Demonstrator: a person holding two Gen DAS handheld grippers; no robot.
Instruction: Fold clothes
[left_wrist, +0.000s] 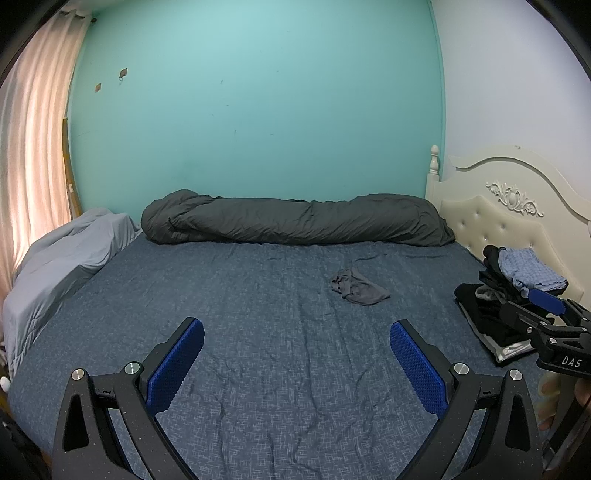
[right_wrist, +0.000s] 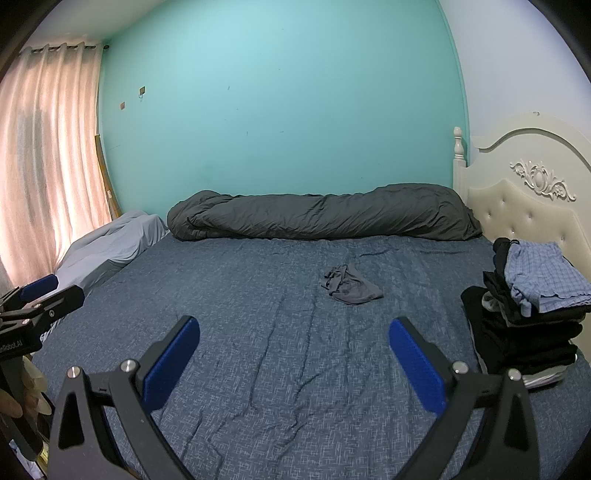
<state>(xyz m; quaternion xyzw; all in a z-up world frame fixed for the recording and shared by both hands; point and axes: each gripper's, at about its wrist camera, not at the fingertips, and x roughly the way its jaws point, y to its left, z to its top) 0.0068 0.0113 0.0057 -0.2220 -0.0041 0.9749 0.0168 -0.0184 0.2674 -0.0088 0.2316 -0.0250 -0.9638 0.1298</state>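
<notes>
A crumpled grey garment (left_wrist: 359, 287) lies alone mid-bed on the blue sheet (left_wrist: 240, 332), its long axis running left to right, bunched end toward the left. My left claw (left_wrist: 296, 360) and right claw (right_wrist: 294, 356) both gape wide, holding nothing, well short of it. A stack of folded clothes (right_wrist: 532, 306) sits at the right, by the headboard (right_wrist: 528, 206). A rolled dark duvet (left_wrist: 295, 219) lines the far wall.
</notes>
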